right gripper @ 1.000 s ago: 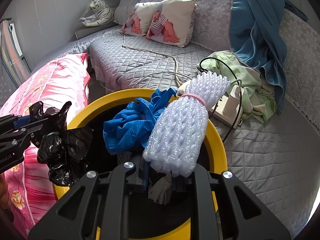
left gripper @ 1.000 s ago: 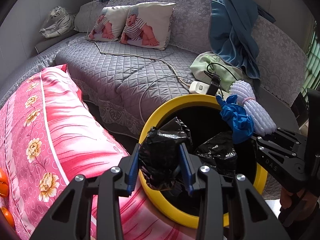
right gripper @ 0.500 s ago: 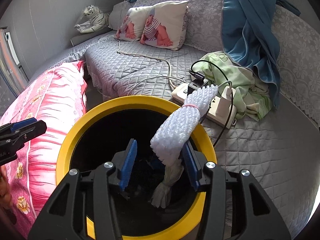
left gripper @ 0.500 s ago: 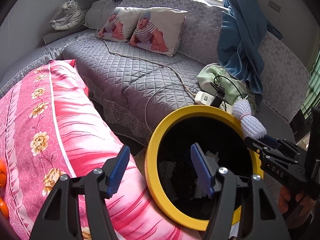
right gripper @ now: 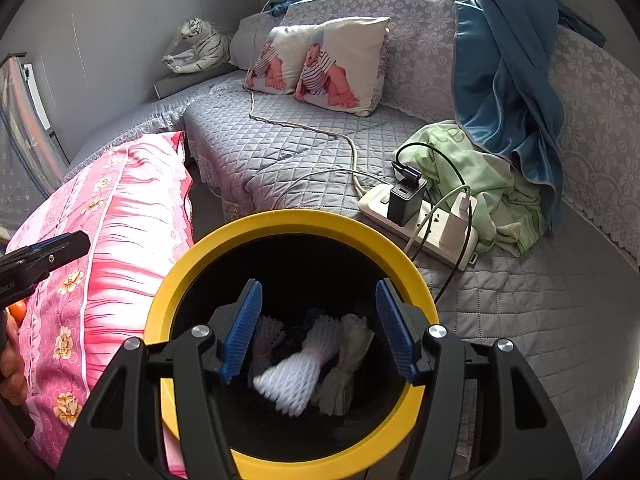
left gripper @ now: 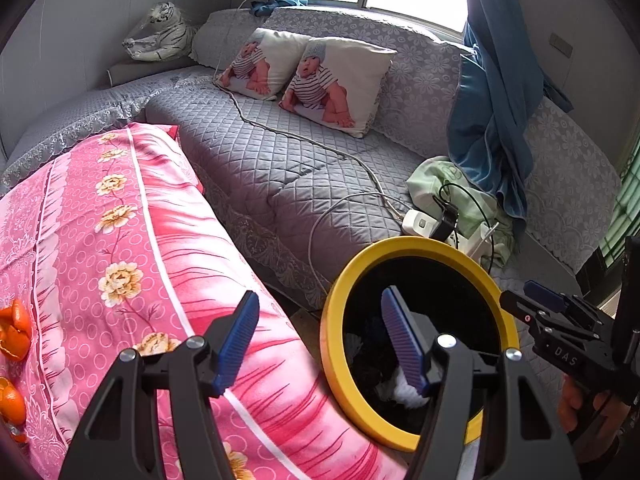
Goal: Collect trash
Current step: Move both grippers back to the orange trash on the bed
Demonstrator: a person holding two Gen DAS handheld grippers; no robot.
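Note:
A black trash bin with a yellow rim [right gripper: 280,222] stands between the pink bedding and the grey sofa; it also shows in the left wrist view [left gripper: 404,246]. Inside it lie a white foam net [right gripper: 294,376], pale crumpled trash [right gripper: 348,356] and dark items. My right gripper [right gripper: 318,330] is open and empty right above the bin's mouth. My left gripper [left gripper: 320,342] is open and empty over the bin's left rim and the bedding edge. The right gripper also shows in the left wrist view [left gripper: 540,304]. Orange peels [left gripper: 14,334] lie on the pink bedding at far left.
A pink flowered quilt [left gripper: 120,240] lies left of the bin. The grey sofa [left gripper: 280,160] holds two baby-print pillows [left gripper: 336,80], a power strip with chargers [right gripper: 420,216], cables, a green cloth [right gripper: 492,184] and a blue curtain [right gripper: 500,60]. A toy tiger [left gripper: 160,32] sits at the back.
Both grippers opened and let go: the black bag, blue trash and white foam net dropped into the bin. Both grippers have pulled back and up from the bin.

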